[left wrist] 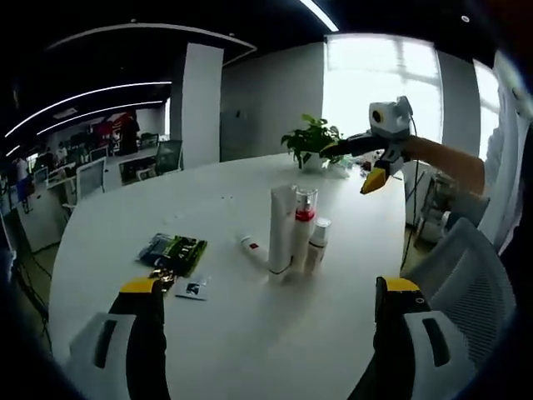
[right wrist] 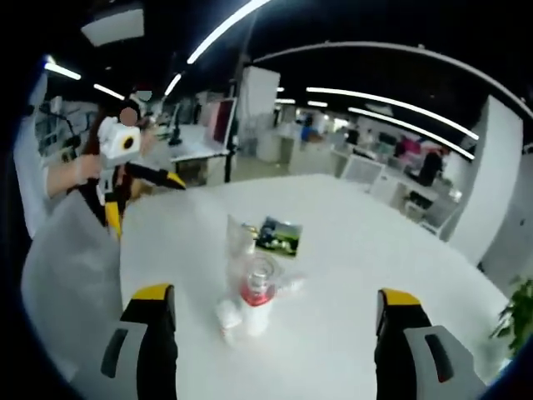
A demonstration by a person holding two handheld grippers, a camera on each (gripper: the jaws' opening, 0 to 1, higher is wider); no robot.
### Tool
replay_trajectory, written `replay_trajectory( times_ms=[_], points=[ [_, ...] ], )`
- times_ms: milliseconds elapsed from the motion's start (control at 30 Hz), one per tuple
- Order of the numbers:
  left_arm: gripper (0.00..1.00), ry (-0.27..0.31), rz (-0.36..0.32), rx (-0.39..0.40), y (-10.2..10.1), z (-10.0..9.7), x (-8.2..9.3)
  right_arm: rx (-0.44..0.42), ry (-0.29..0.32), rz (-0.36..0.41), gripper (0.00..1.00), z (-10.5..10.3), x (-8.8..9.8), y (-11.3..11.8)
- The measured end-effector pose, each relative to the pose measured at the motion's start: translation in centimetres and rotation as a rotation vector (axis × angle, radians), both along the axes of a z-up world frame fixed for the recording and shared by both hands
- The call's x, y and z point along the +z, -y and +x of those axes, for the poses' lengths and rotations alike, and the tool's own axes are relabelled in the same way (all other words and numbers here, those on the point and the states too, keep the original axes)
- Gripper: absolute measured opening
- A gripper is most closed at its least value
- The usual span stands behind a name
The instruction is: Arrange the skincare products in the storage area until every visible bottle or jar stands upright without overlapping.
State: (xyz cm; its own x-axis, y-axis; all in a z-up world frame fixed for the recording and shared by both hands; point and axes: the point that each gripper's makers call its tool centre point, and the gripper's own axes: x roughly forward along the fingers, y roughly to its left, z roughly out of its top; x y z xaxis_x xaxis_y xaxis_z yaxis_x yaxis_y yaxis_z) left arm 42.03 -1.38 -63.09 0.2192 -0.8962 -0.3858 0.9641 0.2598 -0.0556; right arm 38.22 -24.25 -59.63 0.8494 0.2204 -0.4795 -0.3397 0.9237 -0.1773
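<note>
Three products stand close together on the white round table [left wrist: 125, 217]: a tall white tube [left wrist: 281, 229], a clear bottle with a red band [left wrist: 302, 223] and a small white bottle [left wrist: 317, 242]. A small white tube with a red end [left wrist: 250, 246] lies flat to their left. My left gripper [left wrist: 268, 286] is open, short of the group and holding nothing. My right gripper [left wrist: 348, 167] hovers open above the table's far side. In the right gripper view the red-banded bottle [right wrist: 256, 304], small bottle [right wrist: 226, 317] and white tube [right wrist: 240, 237] sit between the jaws of the open right gripper [right wrist: 275, 297]. The left gripper [right wrist: 143, 202] is held at the far left.
A green packet [left wrist: 173, 252] and a small card [left wrist: 193, 288] lie left of the products; the packet [right wrist: 279, 236] lies beyond them in the right gripper view. A potted plant [left wrist: 312, 142] stands at the table's far edge. A grey chair [left wrist: 466, 267] is beside the table.
</note>
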Motion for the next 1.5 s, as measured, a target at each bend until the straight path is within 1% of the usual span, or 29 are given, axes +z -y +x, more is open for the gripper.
replay_trajectory(
  times_ms=[100, 267, 333, 367, 400, 467, 533, 667, 700, 767, 800, 867, 967, 1000, 1067, 1100, 1167, 1200, 1233, 1267, 1333, 1367, 1400, 1433, 1500],
  points=[
    [0.99, -0.006, 0.002, -0.001, 0.0, 0.0, -0.1, 0.015, -0.010, 0.002, 0.96, 0.3, 0.0, 0.2],
    [0.99, -0.002, 0.002, 0.004, 0.1, 0.4, 0.0, 0.028, -0.033, -0.025, 0.94, 1.0, -0.6, 1.3],
    [0.99, 0.021, 0.004, 0.012, 0.0, 0.9, -0.1, 0.045, -0.029, -0.032, 0.90, 1.5, -0.6, 1.4],
    [0.99, 0.025, 0.004, 0.009, 0.0, 1.0, -0.1, 0.063, -0.028, -0.055, 0.88, 1.7, -0.7, 1.6],
    [0.99, 0.022, 0.006, 0.009, 0.0, 1.1, -0.2, 0.068, -0.034, -0.067, 0.87, 2.1, -0.9, 1.9],
    [0.99, 0.015, 0.007, 0.009, 0.1, 1.3, -0.4, 0.080, -0.043, -0.066, 0.87, 2.4, -1.1, 2.1],
    [0.99, 0.013, 0.011, 0.012, 0.1, 1.5, -0.6, 0.089, -0.056, -0.069, 0.84, 3.0, -1.5, 2.5],
    [0.99, 0.011, 0.002, 0.023, 0.2, 2.0, -0.6, 0.109, -0.070, -0.111, 0.80, 4.3, -2.1, 3.5],
    [0.99, 0.011, 0.002, 0.026, 0.2, 2.1, -0.6, 0.118, -0.074, -0.117, 0.78, 4.5, -2.2, 3.6],
    [0.99, 0.026, 0.021, 0.039, 0.0, 2.3, -0.7, 0.126, -0.084, -0.122, 0.70, 5.0, -2.5, 3.8],
    [0.99, 0.030, 0.026, 0.033, -0.1, 2.2, -0.8, 0.129, -0.086, -0.123, 0.68, 5.2, -2.5, 3.8],
    [0.99, 0.021, 0.025, 0.030, -0.1, 2.1, -0.8, 0.140, -0.094, -0.124, 0.64, 5.8, -2.9, 4.1],
    [0.99, 0.009, 0.018, 0.032, 0.3, 2.3, -1.1, 0.170, -0.125, -0.138, 0.62, 6.2, -3.8, 4.1],
    [0.99, 0.008, 0.017, 0.033, 0.4, 2.3, -1.2, 0.185, -0.153, -0.140, 0.61, 6.3, -4.4, 4.1],
    [0.99, 0.000, 0.016, 0.036, 0.4, 2.3, -1.6, 0.186, -0.163, -0.145, 0.53, 6.8, -5.1, 4.1],
    [0.99, -0.001, 0.016, 0.035, 0.5, 2.3, -1.7, 0.197, -0.171, -0.144, 0.52, 6.9, -5.4, 4.0],
    [0.99, -0.014, 0.020, 0.028, 0.5, 2.2, -2.1, 0.218, -0.193, -0.148, 0.54, 7.3, -6.2, 4.2],
    [0.99, -0.017, 0.024, 0.026, 0.5, 2.2, -2.4, 0.223, -0.200, -0.160, 0.55, 7.5, -6.5, 4.4],
    [0.99, -0.020, 0.027, 0.025, 0.4, 2.2, -2.5, 0.244, -0.225, -0.163, 0.54, 7.5, -7.0, 4.3],
    [0.99, -0.024, 0.028, 0.025, 0.3, 2.2, -2.7, 0.248, -0.233, -0.155, 0.54, 7.6, -7.2, 4.3],
    [0.99, -0.032, 0.020, 0.032, 0.2, 2.4, -2.7, 0.266, -0.255, -0.148, 0.54, 7.8, -7.8, 4.4],
    [0.99, -0.034, 0.015, 0.035, 0.3, 2.4, -2.6, 0.293, -0.277, -0.160, 0.53, 7.8, -8.2, 4.2],
    [0.99, -0.036, 0.011, 0.036, 0.3, 2.4, -2.5, 0.300, -0.288, -0.170, 0.52, 7.9, -8.4, 4.3],
    [0.99, -0.037, 0.006, 0.038, 0.3, 2.4, -2.4, 0.332, -0.308, -0.173, 0.49, 7.9, -8.8, 4.1],
    [0.98, -0.043, 0.002, 0.037, 0.4, 2.3, -2.4, 0.349, -0.352, -0.180, 0.37, 8.1, -9.4, 4.4]
  ],
)
